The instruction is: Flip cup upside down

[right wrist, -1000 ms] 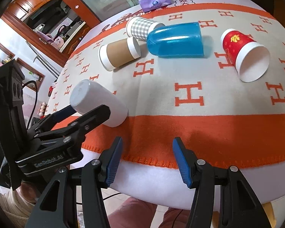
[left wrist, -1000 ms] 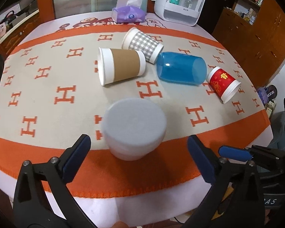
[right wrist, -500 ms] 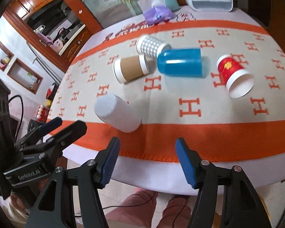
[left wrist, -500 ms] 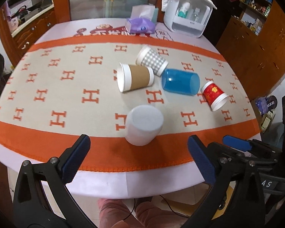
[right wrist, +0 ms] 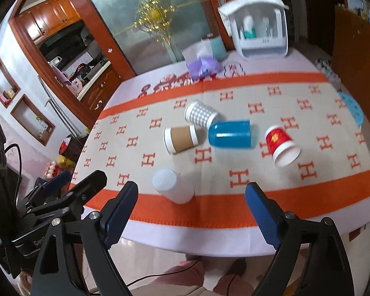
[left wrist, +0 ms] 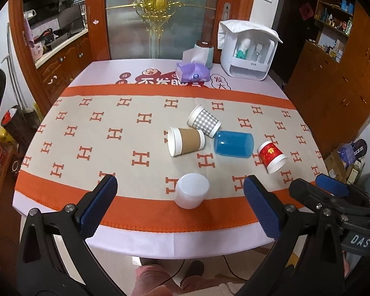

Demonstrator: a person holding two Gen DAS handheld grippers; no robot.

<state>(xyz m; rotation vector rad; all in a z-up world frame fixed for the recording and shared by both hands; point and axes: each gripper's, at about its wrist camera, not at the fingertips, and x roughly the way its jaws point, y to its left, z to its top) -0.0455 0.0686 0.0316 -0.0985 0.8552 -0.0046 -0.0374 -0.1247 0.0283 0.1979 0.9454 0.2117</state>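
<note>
A white plastic cup (left wrist: 191,194) stands upside down on the orange border of the cloth near the table's front edge; it also shows in the right wrist view (right wrist: 173,189). Behind it several cups lie on their sides: a brown sleeved paper cup (left wrist: 185,141), a grey checked cup (left wrist: 204,121), a blue plastic cup (left wrist: 233,144) and a red paper cup (left wrist: 271,157). My left gripper (left wrist: 181,209) is open and empty, held back off the table's front edge. My right gripper (right wrist: 192,214) is open and empty, also off the front edge.
A purple tissue pack (left wrist: 192,72) and a white storage box (left wrist: 248,51) stand at the table's far side. Wooden cabinets (left wrist: 333,74) line the right wall. A blue coaster (right wrist: 352,108) lies at the table's right edge. The person's legs (left wrist: 157,281) are below the table's front edge.
Both grippers have pulled back and up from the table, so all cups look smaller and farther. The right gripper's jaws have spread wider. The white cup has stayed upside down.
</note>
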